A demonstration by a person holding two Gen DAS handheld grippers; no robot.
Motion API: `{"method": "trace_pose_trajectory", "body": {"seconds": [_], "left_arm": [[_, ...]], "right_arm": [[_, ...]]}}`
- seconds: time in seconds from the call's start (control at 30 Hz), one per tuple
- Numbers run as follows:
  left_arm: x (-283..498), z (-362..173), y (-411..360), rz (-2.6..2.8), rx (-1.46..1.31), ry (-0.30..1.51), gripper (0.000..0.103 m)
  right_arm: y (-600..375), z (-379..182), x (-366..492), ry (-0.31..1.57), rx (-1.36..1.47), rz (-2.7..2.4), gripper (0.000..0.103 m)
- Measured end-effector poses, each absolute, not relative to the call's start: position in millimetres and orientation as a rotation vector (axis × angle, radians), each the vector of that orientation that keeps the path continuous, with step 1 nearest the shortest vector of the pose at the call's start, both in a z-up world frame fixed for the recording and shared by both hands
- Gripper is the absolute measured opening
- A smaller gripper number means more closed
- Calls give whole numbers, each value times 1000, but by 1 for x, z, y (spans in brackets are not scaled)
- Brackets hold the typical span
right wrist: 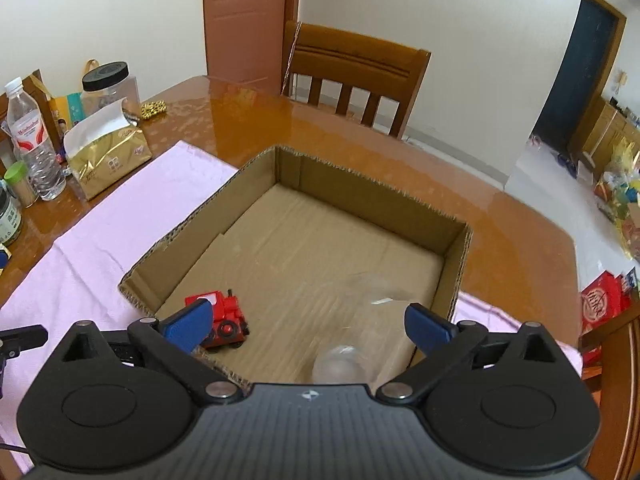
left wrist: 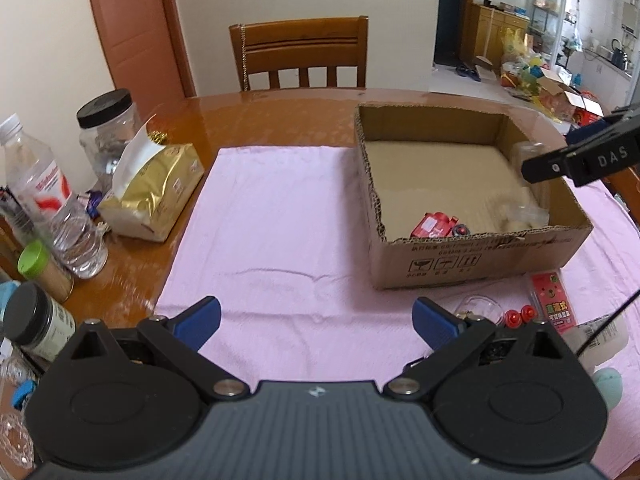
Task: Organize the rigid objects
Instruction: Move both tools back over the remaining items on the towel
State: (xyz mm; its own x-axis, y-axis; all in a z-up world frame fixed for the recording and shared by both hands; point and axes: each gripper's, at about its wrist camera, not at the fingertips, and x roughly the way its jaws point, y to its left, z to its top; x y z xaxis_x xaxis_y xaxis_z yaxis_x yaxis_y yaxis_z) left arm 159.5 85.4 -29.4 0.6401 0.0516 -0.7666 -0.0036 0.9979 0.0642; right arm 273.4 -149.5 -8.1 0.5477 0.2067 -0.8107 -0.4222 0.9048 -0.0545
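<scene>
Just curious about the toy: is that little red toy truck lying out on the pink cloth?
No, the small red toy truck sits inside the open brown cardboard box, on its floor near the near wall.

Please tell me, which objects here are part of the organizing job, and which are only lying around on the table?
Part of the job:
- cardboard box
- red toy truck inside it
- clear plastic item inside it
- red-capped items and pink carton on the pink cloth

Probably just lying about:
- gold tissue pack
- water bottle
- black-lidded jar
- green-capped container
</scene>
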Motion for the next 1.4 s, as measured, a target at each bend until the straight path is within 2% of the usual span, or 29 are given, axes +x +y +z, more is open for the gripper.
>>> {"method": "trace_pose_trajectory", "body": {"seconds": [0.37, 0.7, 1.13, 1.4], "left_arm": [[151, -28, 78, 26, 54, 881, 101], [143, -44, 76, -105, 103, 879, 101], [119, -84, 56, -232, 163, 970, 101], [105, -114, 38, -228, 142, 1059, 101]], "right_arm": [[-154, 0, 238, 884, -205, 356, 103], [-160, -6, 161, 877, -150, 178, 103], [-198, -94, 74, 1108, -55, -10, 103], [-203, -126, 75, 1108, -92, 62, 103]]}}
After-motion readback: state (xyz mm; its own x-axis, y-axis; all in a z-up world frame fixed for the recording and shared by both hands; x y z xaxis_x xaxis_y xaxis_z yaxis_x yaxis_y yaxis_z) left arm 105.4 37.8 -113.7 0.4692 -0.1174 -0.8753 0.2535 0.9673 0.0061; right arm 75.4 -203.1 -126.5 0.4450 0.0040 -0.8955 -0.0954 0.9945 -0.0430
